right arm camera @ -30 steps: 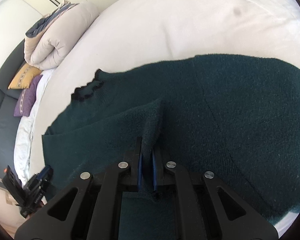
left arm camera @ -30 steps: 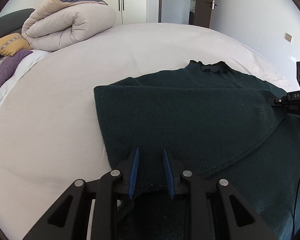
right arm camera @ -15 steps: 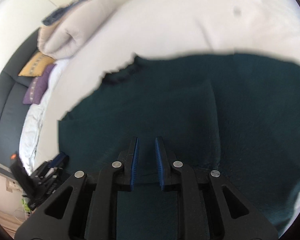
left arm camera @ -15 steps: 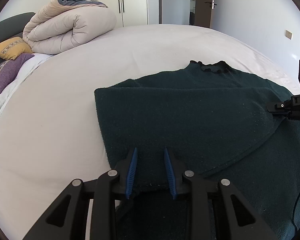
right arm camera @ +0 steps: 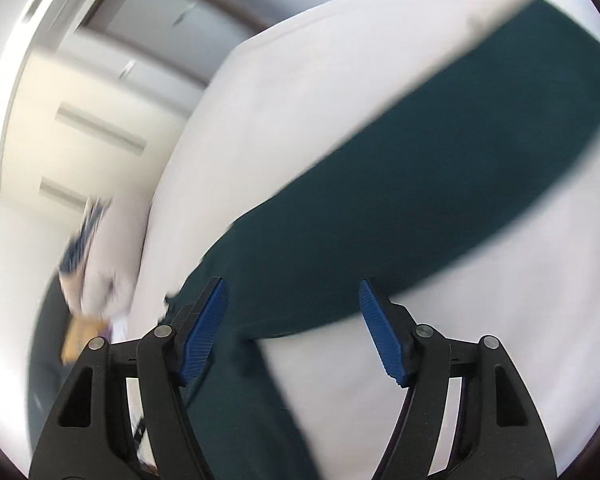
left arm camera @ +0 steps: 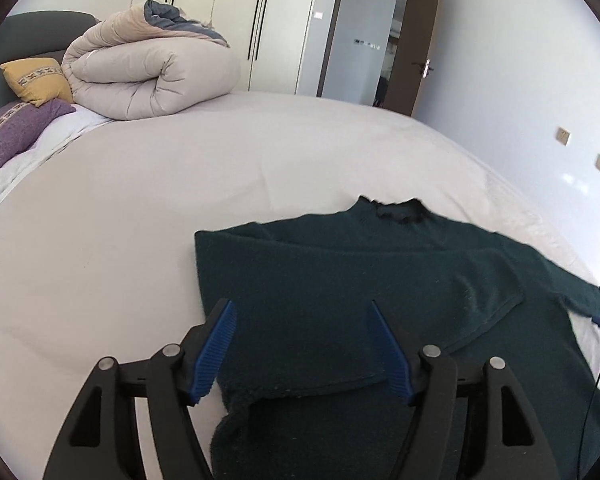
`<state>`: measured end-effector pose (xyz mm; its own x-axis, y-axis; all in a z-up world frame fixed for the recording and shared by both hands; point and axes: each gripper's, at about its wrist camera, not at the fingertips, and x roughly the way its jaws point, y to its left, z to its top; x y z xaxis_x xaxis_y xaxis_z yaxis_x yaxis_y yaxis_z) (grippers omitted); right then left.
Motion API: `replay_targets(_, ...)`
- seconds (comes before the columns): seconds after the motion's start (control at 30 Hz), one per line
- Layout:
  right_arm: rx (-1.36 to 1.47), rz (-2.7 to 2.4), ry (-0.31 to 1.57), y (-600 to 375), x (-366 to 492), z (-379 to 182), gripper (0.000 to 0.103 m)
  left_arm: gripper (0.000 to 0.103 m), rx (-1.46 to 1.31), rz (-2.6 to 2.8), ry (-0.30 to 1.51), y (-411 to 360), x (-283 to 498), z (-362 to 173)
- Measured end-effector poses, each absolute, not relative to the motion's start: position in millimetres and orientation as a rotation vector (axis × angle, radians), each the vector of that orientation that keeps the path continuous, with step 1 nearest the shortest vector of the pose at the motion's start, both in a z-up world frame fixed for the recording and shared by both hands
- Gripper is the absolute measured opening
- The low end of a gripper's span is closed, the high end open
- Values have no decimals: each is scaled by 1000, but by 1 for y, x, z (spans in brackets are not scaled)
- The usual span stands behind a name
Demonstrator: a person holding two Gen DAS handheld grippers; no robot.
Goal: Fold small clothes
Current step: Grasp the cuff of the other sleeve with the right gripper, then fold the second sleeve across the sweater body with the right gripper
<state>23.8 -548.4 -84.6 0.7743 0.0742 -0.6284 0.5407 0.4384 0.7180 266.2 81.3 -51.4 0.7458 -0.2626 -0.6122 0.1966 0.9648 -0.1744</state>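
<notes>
- Left wrist view: your left gripper [left arm camera: 303, 346] hangs over the near hem of the dark green sweater [left arm camera: 380, 280], fingers spread wide and gripping nothing.
- The sweater lies flat on the bed [left arm camera: 140, 208] toward its right edge, one sleeve already folded across the body, the collar pointing at the far edge.
- Your right gripper [right arm camera: 293, 328] is also spread and empty; that view is blurred, but it seems to hover over the other sleeve.
- Pinch that sleeve near its cuff and lay it straight across the body.
</notes>
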Motion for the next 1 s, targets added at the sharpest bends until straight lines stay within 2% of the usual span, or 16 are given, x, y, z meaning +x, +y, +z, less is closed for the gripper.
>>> replay_targets(0.23,1334,-497,465,-605,-62,-107,63,70,-178,-434,726,53,263,-60)
replay_targets(0.63,1393,-660,232,-629,-40,-113,61,70,-234,-448,773,52,267,-76)
replay_targets(0.67,1384,-661,233,-628,-35,-113,59,70,-236,-450,777,53,266,-77)
replay_targets(0.73,1368,-661,242,-625,-27,-113,47,70,-239,-454,782,53,267,-77)
replay_targets(0.77,1359,-655,256,-621,-27,-111,32,70,-238,-456,781,52,267,-77)
replay_targets(0.9,1292,-663,338,-604,1,-108,9,70,-248,-461,779,53,268,-76)
replay_targets(1.0,1196,-647,372,-582,22,-90,9,72,-270,-469,783,56,268,-76)
